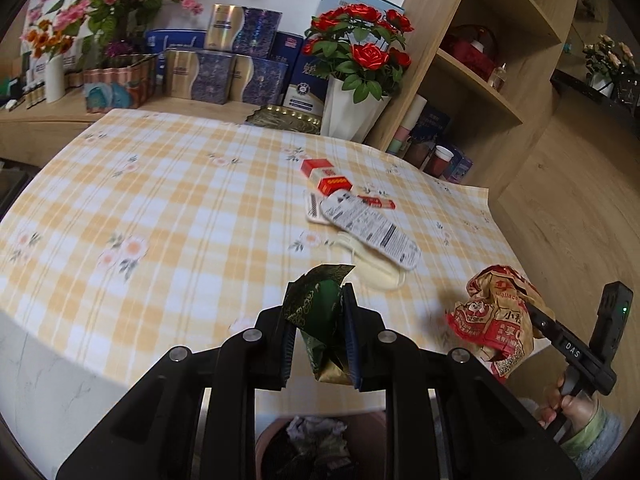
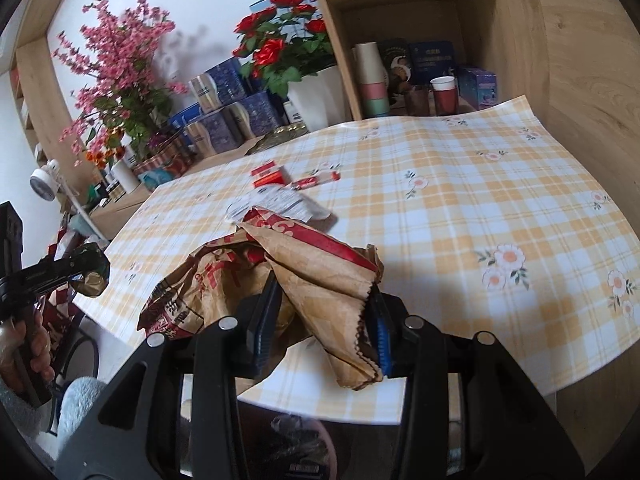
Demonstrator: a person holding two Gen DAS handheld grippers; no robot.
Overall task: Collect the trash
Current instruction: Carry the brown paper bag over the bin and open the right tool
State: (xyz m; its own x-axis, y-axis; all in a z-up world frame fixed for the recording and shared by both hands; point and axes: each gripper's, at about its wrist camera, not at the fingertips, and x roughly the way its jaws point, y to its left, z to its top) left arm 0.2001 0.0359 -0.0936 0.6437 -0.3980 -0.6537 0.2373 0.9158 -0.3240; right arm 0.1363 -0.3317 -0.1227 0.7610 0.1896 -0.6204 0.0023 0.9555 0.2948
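My left gripper (image 1: 318,308) is shut on a dark green and gold wrapper (image 1: 320,320), held above the near table edge. My right gripper (image 2: 324,296) is shut on a crumpled brown and red paper bag (image 2: 296,272); that bag also shows in the left wrist view (image 1: 494,320). On the checked tablecloth (image 1: 160,208) lie a red and white box (image 1: 326,178), a white printed pouch (image 1: 372,228), a small red packet (image 1: 376,202) and a cream wrapper (image 1: 372,266). A bin with crumpled trash (image 1: 316,444) sits below the table edge, under my left gripper.
A white vase of red roses (image 1: 352,80), blue and gold boxes (image 1: 224,60) and pink flowers (image 1: 100,8) line the back of the table. A wooden shelf (image 1: 480,80) with cups stands at the right.
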